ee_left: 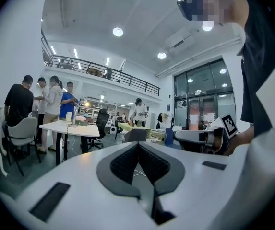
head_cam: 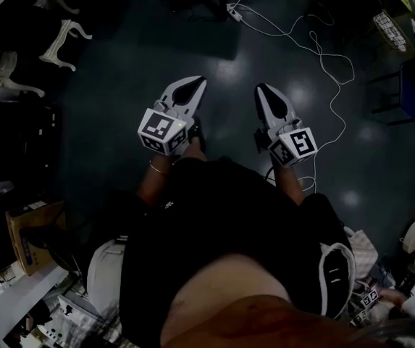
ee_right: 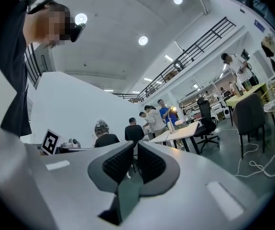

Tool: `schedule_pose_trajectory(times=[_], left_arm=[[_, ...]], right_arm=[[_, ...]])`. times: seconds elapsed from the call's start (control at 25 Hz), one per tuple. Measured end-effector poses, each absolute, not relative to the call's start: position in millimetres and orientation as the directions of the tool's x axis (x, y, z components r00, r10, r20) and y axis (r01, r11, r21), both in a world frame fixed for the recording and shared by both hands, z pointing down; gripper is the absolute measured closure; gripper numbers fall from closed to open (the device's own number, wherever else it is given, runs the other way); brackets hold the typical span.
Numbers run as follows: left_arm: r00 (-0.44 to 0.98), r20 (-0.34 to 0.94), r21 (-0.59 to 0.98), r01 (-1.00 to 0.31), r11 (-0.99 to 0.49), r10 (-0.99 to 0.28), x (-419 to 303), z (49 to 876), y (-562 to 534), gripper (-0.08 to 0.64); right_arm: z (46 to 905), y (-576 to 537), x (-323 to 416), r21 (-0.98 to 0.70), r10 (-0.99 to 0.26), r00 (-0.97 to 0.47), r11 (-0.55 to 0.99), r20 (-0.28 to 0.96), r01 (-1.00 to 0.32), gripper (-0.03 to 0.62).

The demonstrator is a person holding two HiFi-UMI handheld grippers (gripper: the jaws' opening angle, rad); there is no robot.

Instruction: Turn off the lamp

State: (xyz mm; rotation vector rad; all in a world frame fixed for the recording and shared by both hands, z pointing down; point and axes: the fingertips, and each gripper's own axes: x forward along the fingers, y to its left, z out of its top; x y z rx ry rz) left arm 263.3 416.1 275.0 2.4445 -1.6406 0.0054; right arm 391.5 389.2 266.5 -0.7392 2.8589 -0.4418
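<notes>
Lamp: a slim lamp point(ee_right: 171, 121) with its head glowing warm. It stands on the white desk point(ee_left: 70, 128), far across the room from the person with the grippers.
People: a small group point(ee_left: 51, 99) stands bunched at the desk, close behind the lamp.
Chairs: a black office chair point(ee_left: 101, 122) sits just beside one end of the desk, and a pale chair point(ee_left: 22, 133) sits near the other end.
Left gripper: the left gripper point(head_cam: 190, 85) is well apart from the desk, held out about level, with the desk a little off its line. Its fingers are clenched tip to tip with nothing between them.
Right gripper: the right gripper point(head_cam: 266, 93) is alongside the left one and just as far from the desk. Its fingers are clenched and empty.
Floor: the floor point(head_cam: 120, 78) is dark and glossy under both grippers, away from the desk. A white cable point(head_cam: 330, 64) snakes over it.
</notes>
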Motion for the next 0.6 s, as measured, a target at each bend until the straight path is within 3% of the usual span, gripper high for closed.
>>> schedule_pose_trajectory(times=[0.6], left_arm=[[0.411, 0.098, 0.176, -0.904, -0.391, -0.906, 157, 277, 333, 0.553]], right_arm=[[258, 313, 289, -0.302, -0.517, -0.854, 0.825, -0.063, -0.477, 0.591]])
